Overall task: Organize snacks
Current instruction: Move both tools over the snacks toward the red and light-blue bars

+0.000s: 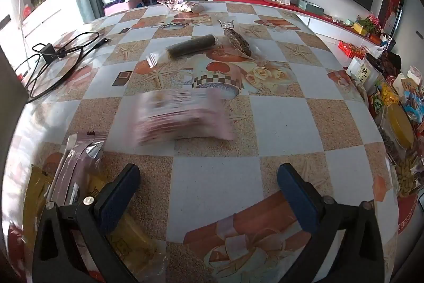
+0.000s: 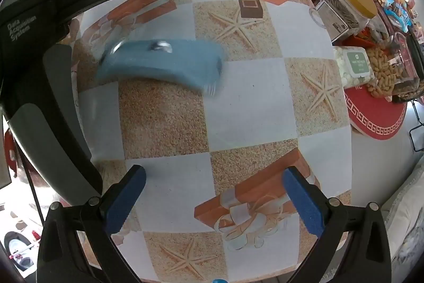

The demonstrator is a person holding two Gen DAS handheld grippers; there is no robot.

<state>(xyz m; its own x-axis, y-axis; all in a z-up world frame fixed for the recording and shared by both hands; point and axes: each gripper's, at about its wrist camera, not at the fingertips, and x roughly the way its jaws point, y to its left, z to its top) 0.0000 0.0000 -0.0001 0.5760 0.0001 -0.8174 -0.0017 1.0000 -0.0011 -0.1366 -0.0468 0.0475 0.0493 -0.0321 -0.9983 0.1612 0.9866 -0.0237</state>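
- Left gripper [image 1: 209, 186]: jaws spread wide, nothing between them, angled down over the checkered tablecloth [image 1: 286, 121].
- Right gripper [image 2: 214, 188]: jaws likewise wide apart and empty, pointing straight down at the cloth.
- Ahead of the left jaws: a blurred pink snack packet [image 1: 182, 118], free of both pads.
- Ahead of the right jaws: a blurred blue snack packet [image 2: 161, 62], also untouched.
- Farther off: a dark wrapped roll [image 1: 193, 45] just beside a speckled wrapped snack [image 1: 237, 40].
- Right edge: crowded jars and snack bags [image 1: 397, 118].
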